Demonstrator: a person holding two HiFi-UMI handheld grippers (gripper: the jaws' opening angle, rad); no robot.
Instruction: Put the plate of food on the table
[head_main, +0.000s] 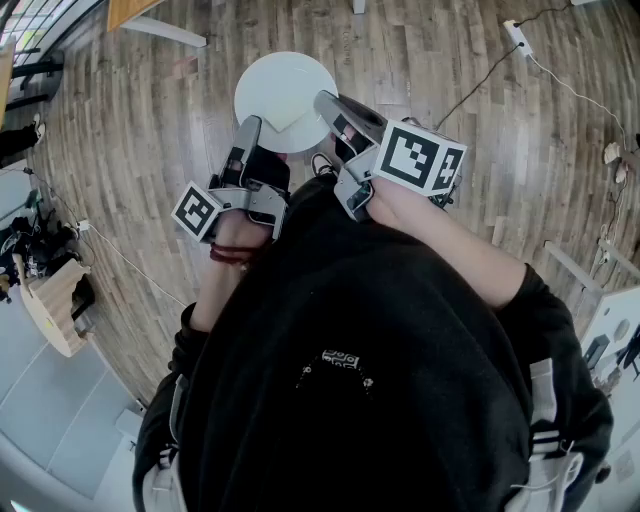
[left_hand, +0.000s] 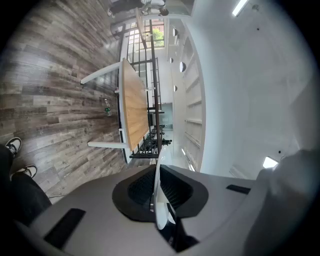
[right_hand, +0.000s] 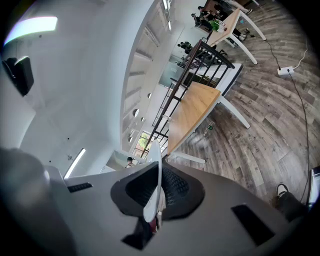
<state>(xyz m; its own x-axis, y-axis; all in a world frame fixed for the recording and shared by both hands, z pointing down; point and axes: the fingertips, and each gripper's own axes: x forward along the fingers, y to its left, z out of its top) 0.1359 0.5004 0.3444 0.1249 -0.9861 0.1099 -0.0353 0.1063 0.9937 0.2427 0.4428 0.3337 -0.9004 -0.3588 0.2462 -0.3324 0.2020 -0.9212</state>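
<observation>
The left hand-held gripper and right hand-held gripper each gripped the white plate by its rim (jaws nearly together), holding it above the wooden floor.

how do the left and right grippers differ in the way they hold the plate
The left gripper bites the plate at its lower-left rim, nearer the person; the right gripper bites the right rim, farther out. The left gripper points almost straight ahead, while the right gripper slants in from the right. Both are shut on the rim, holding the plate above the wood floor.
</observation>
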